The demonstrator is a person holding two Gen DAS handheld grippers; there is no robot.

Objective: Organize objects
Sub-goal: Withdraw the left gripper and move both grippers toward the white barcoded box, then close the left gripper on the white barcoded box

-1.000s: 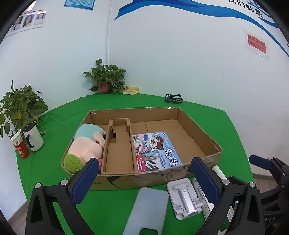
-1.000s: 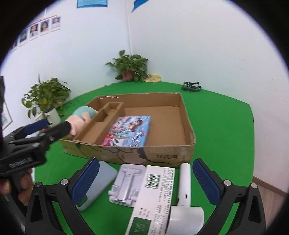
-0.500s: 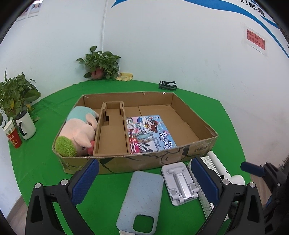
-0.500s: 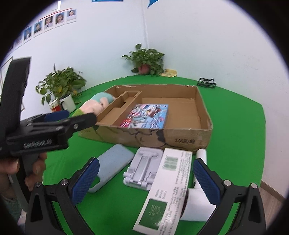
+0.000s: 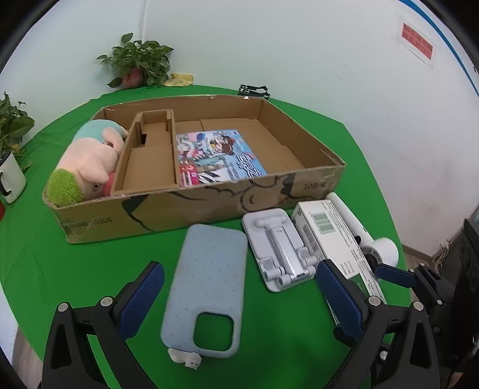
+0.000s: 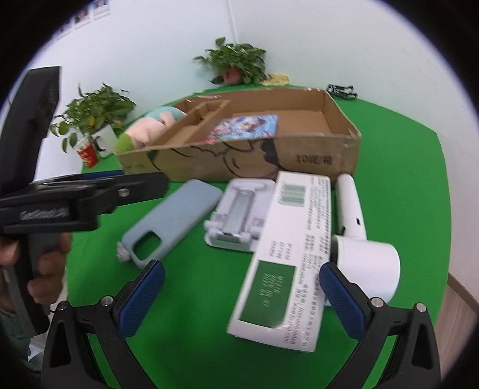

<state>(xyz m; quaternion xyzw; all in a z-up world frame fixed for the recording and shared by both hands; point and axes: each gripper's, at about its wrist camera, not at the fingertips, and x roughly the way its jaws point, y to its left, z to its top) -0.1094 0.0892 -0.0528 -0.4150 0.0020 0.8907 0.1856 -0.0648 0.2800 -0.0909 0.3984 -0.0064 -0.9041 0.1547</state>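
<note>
With both tongs spread and empty, I hover the left gripper over the blue phone case lying before the cardboard box near the table's front edge, judging the next move a descent to pinch it, while the right gripper hangs above the white carton.

mug: cut by frame edge, left of box
toy: lower body hidden behind box wall
carton print: blurred, unreadable
dryer: partly hidden behind carton, right of box
wall photos: too small, cut off
</note>
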